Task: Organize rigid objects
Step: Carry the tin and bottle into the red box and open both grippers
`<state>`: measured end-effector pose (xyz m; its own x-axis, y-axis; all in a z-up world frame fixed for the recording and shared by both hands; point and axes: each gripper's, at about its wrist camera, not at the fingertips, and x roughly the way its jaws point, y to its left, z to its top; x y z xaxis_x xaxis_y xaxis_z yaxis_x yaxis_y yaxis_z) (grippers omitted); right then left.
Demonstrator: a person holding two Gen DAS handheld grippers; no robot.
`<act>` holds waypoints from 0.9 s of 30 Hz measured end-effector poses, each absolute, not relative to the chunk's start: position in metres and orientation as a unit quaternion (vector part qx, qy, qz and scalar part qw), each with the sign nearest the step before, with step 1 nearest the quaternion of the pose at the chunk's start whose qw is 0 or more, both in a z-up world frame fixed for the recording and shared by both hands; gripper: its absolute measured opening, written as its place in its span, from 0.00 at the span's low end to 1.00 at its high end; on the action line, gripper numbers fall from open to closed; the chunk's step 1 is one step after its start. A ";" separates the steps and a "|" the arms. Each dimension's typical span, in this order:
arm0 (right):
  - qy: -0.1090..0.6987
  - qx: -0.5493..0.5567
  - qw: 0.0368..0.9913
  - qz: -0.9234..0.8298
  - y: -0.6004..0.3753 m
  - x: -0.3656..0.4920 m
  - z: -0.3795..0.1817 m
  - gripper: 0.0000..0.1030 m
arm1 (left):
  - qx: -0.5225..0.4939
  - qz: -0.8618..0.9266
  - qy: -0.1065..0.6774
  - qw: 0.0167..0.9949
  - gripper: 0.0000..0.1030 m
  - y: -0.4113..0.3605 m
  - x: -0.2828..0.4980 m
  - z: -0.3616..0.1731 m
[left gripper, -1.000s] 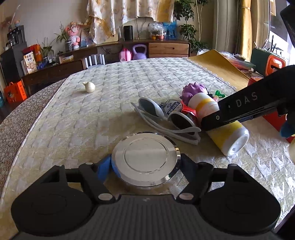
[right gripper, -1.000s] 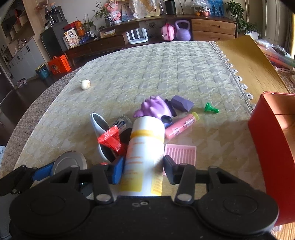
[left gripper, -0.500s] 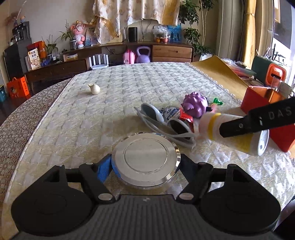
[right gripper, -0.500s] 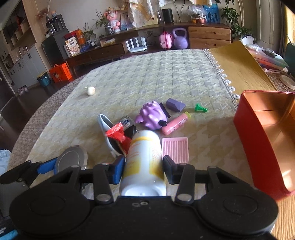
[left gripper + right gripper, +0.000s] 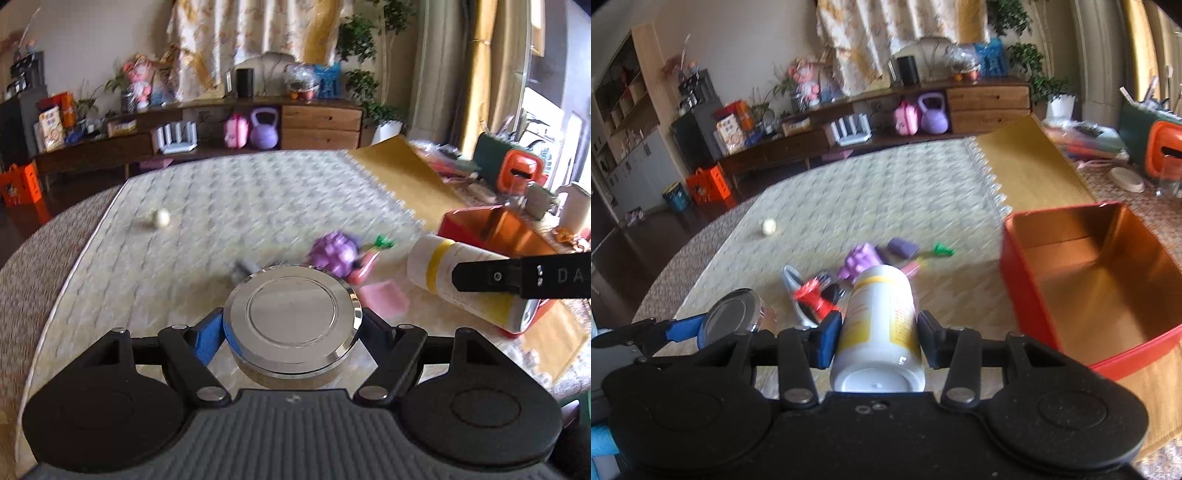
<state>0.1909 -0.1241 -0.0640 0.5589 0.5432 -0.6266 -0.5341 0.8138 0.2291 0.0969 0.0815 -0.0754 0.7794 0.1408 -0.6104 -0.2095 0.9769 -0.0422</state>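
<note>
both loads are up off the quilt since the earlier frame. left gripper [image 5: 291, 328] clamps the steel tin [image 5: 291, 314], right gripper [image 5: 877, 328] clamps the white bottle [image 5: 881, 325] beside the red box [image 5: 1027, 280]. box looks empty; pile untouched.

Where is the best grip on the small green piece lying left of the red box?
The green piece lies flat in open space, with a wide end and a thin stem. Probably come from above and close across the wide end; blur hides finer detail.
</note>
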 end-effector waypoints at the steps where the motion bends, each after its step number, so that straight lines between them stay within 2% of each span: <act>1: 0.351 0.008 0.886 0.302 -0.130 0.192 -0.060 0.43 | -0.051 0.088 0.315 0.944 0.75 0.077 0.099 -0.069; 14: 0.316 0.032 0.915 0.250 -0.200 0.218 -0.041 0.43 | -0.019 0.020 0.307 0.951 0.75 0.002 0.156 -0.027; 27: 0.323 0.033 0.927 0.189 -0.265 0.264 -0.063 0.43 | -0.014 -0.023 0.344 0.939 0.75 -0.064 0.237 -0.034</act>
